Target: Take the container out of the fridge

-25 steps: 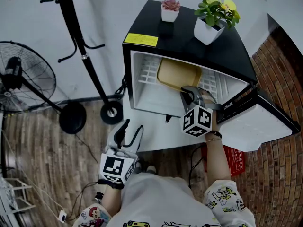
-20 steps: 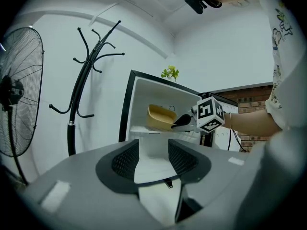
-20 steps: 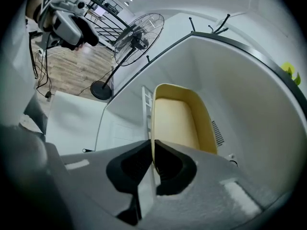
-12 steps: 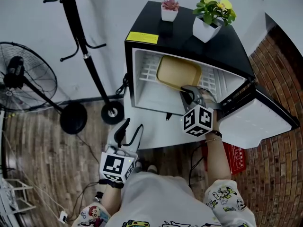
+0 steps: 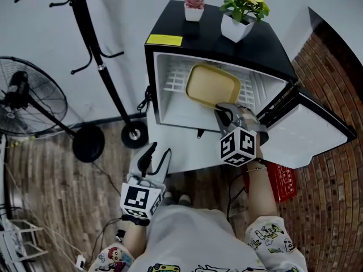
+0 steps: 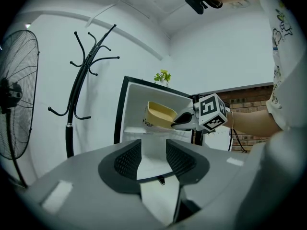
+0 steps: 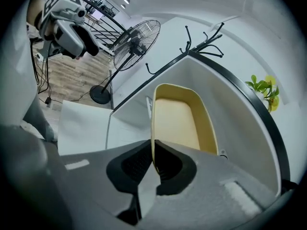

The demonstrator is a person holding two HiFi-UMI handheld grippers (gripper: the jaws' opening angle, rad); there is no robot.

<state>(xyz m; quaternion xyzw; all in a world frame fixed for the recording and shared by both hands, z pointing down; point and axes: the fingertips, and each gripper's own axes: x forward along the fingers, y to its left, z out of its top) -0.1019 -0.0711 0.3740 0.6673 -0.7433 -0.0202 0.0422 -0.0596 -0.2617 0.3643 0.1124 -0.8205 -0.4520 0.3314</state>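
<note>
A cream, shallow container point(image 5: 212, 85) sits tilted on the wire shelf inside the open black fridge point(image 5: 210, 38). My right gripper point(image 5: 222, 107) reaches into the fridge and is shut on the container's near rim. In the right gripper view that rim point(image 7: 152, 128) runs straight between the closed jaws of the right gripper point(image 7: 153, 159). My left gripper point(image 5: 156, 153) hangs low by the person's body, well short of the fridge. The left gripper point(image 6: 153, 157) has its jaws closing with nothing between them. From there the container point(image 6: 160, 113) shows ahead.
The fridge door point(image 5: 309, 129) stands open to the right. Two potted plants point(image 5: 194, 7) point(image 5: 241, 16) stand on the fridge top. A black coat stand point(image 5: 96, 50) and a floor fan point(image 5: 28, 95) are at the left. A red crate point(image 5: 281, 180) lies under the door.
The head view has drifted a little, so the fridge sits higher in the picture. The right gripper keeps its hold on the container's rim. The left gripper stays where it was.
</note>
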